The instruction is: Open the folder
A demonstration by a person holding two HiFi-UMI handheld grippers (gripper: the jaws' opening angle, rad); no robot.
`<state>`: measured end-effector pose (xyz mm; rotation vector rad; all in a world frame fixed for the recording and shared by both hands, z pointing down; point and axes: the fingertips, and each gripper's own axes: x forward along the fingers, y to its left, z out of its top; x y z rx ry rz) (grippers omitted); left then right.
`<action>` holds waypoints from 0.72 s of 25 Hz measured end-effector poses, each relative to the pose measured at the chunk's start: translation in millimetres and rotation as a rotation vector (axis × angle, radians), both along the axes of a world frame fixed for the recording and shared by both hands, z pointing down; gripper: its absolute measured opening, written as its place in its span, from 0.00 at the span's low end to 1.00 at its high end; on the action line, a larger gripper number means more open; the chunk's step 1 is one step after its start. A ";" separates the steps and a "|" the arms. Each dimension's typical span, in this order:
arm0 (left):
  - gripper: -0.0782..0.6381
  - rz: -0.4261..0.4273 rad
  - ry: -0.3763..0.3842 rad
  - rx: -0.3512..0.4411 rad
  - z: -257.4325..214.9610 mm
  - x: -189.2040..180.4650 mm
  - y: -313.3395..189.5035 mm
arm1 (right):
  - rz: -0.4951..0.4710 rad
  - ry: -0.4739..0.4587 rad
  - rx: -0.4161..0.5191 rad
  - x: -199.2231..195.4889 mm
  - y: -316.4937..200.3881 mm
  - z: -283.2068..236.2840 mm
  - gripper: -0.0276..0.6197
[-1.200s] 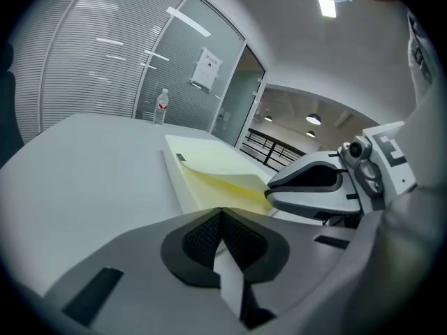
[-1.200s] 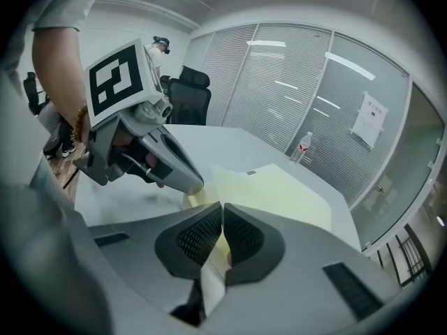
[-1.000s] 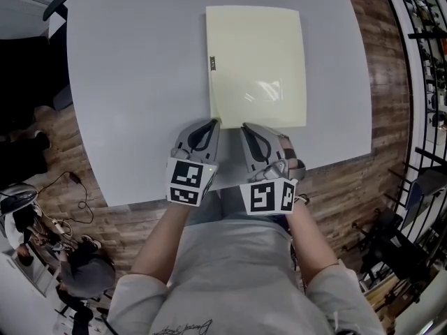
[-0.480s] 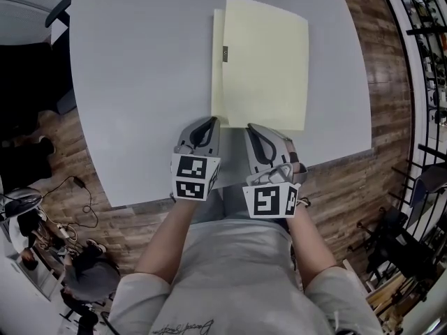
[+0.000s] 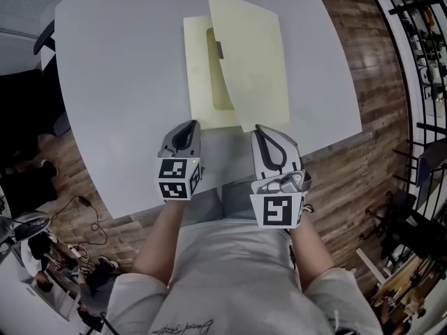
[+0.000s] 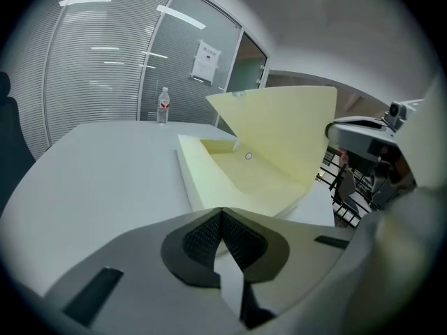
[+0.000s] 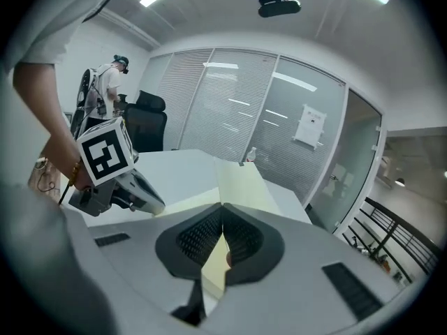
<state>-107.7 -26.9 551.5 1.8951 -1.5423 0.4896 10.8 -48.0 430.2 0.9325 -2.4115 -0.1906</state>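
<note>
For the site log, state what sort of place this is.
Probably an office meeting room: a large grey table, glass walls with slatted blinds, and a black office chair.

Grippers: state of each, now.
Left gripper: jaws closed, nothing seen between them.
Right gripper: jaws closed on the folder's front cover.

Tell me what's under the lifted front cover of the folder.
The front cover, pinched by the right gripper, tilts up over the folder's pale yellow inside panel, which shows a small round stud. The panel's right part is hidden beneath the cover.
</note>
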 end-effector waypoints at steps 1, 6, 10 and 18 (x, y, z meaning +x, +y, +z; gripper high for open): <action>0.12 0.005 -0.004 -0.001 0.3 -1.0 0.4 | 0.014 -0.001 0.003 5.8 -1.6 -3.8 0.08; 0.12 0.021 -0.012 -0.011 1.7 -6.9 0.9 | 0.119 -0.068 -0.003 35.6 -12.2 -17.4 0.08; 0.12 0.028 -0.016 -0.023 3.3 -11.5 0.6 | 0.227 -0.166 -0.031 58.1 -22.8 -25.1 0.08; 0.12 0.043 -0.037 -0.032 2.5 -10.9 1.4 | 0.379 -0.214 -0.098 116.8 -35.7 -19.9 0.08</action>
